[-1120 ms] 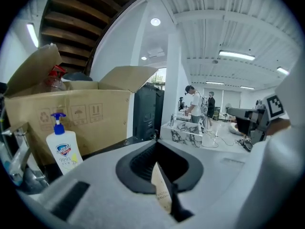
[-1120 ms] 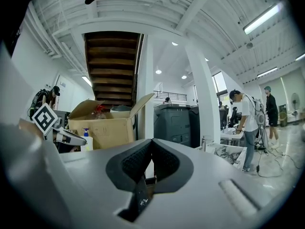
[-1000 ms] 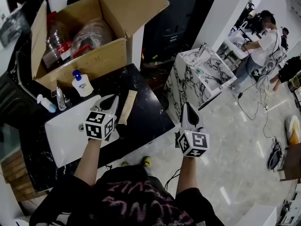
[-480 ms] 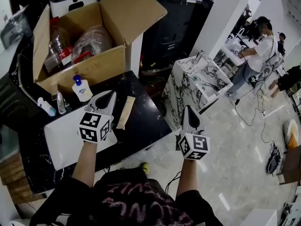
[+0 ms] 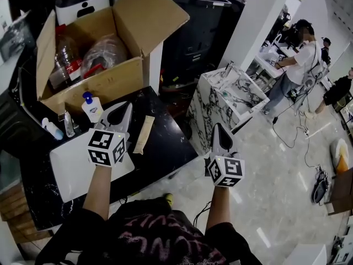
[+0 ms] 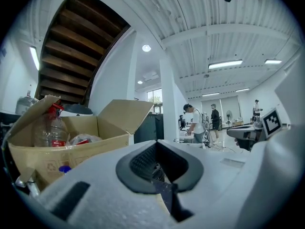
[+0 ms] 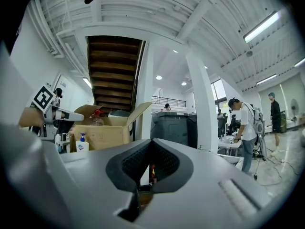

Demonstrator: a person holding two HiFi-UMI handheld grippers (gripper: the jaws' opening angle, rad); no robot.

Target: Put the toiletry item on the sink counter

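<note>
Left gripper [image 5: 124, 107] and right gripper [image 5: 218, 128] are both closed and empty. The beige tube [image 5: 144, 134] just right of the left gripper looks light and soft; pinch mid-body.

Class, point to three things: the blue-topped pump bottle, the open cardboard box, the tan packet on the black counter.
pump bottle [image 5: 92, 110]: head view, on its white body.
cardboard box [image 5: 100, 85]: head view, on its front wall.
tan packet [image 5: 143, 134]: head view, on its middle.

- A pale, glossy stone floor [image 5: 276, 164] spreads across the right.
- A white square pillar [image 5: 259, 15] stands far, centre.
- A white, black-veined marble cabinet [image 5: 201, 112] sits near it.
- A dark wooden stair underside [image 6: 71, 46] rises far left; long ceiling tube lights [image 6: 225, 64] glow at right.
</note>
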